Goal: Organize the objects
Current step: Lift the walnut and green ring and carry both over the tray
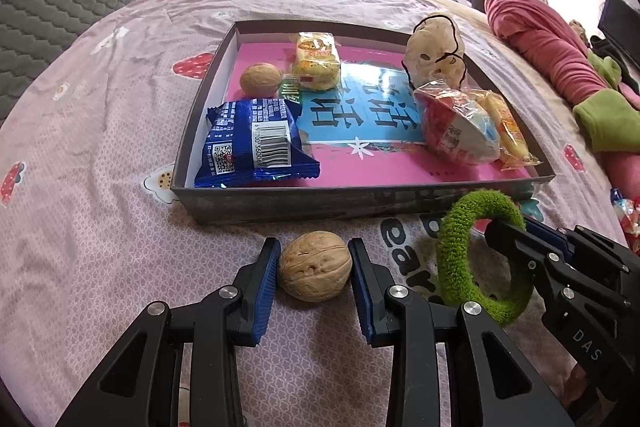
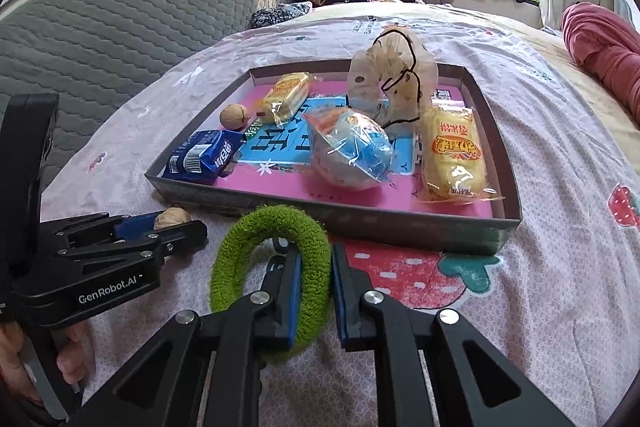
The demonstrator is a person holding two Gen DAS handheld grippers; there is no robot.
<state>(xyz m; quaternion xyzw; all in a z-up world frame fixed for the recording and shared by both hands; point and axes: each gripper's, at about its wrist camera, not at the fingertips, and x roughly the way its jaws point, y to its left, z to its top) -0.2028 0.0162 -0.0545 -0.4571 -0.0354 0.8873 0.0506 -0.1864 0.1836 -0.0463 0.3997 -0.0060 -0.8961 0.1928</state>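
My left gripper [image 1: 314, 261] is shut on a tan walnut [image 1: 315, 265], low over the bedsheet just in front of the tray. Beside it on the right, my right gripper [image 2: 316, 267] is shut on one side of a fuzzy green ring [image 2: 256, 227], which stands upright. In the left wrist view the ring [image 1: 452, 259] and right gripper [image 1: 508, 231] show at the lower right. The dark tray [image 1: 320, 205] with pink lining holds a second walnut [image 1: 261, 78], a blue snack packet [image 1: 252, 143], yellow cake packets [image 1: 316, 61], a clear bagged item [image 1: 460, 131] and a beige hair tie [image 1: 434, 51].
The tray [image 2: 360, 223] lies on a bed with a pink strawberry-print sheet [image 1: 100, 187]. A grey quilted headboard [image 2: 100, 19] rises at the left. Pink and green clothing [image 1: 560, 47] lies along the right. A hand [image 2: 72, 355] grips the left gripper's handle.
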